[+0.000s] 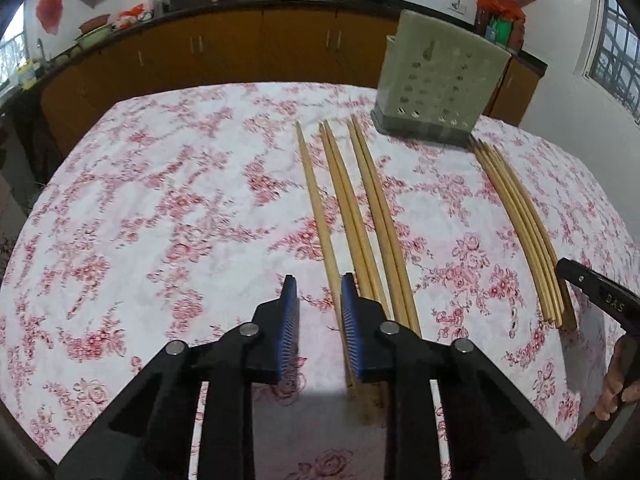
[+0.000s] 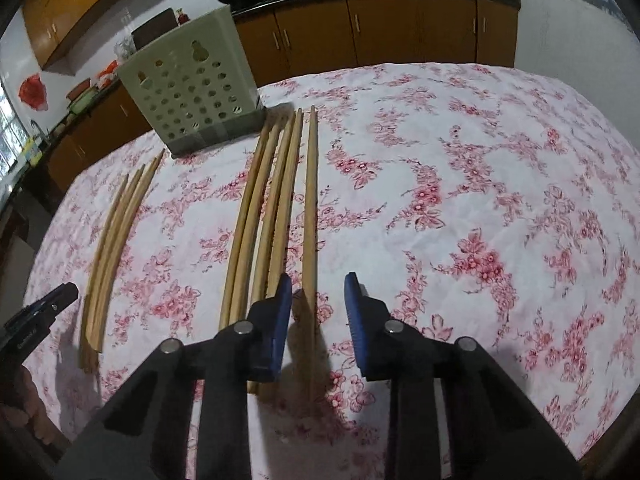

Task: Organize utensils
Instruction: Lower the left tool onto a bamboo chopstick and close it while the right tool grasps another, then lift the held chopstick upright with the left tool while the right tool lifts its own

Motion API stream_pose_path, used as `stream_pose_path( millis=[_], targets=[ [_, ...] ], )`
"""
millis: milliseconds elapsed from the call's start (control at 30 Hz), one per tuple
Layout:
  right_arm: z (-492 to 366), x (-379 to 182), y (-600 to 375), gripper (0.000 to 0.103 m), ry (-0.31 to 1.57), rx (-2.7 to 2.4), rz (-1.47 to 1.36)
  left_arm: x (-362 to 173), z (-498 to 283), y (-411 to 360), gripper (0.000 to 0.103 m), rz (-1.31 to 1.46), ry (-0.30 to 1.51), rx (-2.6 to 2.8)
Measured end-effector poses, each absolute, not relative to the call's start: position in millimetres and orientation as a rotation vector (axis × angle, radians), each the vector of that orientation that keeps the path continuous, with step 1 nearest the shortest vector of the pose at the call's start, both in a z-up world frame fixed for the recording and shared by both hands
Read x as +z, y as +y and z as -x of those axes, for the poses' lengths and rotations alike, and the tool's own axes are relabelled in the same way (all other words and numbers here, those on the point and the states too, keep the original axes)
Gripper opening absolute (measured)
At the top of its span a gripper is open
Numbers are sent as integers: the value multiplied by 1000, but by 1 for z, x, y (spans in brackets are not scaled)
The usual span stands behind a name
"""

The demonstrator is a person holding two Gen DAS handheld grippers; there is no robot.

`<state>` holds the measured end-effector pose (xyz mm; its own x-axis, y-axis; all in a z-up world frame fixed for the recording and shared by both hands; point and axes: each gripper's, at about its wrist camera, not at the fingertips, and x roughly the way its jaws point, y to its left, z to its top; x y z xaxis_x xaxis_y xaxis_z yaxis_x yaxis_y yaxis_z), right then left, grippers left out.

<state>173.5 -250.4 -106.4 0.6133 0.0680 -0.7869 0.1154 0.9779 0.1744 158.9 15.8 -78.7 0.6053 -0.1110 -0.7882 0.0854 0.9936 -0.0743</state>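
chopsticks: pale wood, lying flat in parallel groups on counter
holder: grey-green, perforated, upright behind their tips

Chopsticks in rows on the table, holder upright behind them (far end)

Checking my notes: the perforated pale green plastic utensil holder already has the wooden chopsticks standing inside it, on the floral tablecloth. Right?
No. The wooden chopsticks lie flat on the floral tablecloth, outside the pale green holder; the right wrist view shows it.
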Motion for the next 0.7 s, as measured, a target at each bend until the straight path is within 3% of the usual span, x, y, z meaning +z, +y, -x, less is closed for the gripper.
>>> stream_pose_path(
  millis=[200,367,700],
  targets=[
    [-174,-107,-252,13,909,-42,-190,-86,-162,5,15,5,944,-129],
    [-172,-107,-251,13,907,-47,-178,-88,-163,4,10,-10,948,-112],
    [-186,-107,-262,8,896,-77,-200,-89,-191,23,8,-23,938,-63]
  ],
)
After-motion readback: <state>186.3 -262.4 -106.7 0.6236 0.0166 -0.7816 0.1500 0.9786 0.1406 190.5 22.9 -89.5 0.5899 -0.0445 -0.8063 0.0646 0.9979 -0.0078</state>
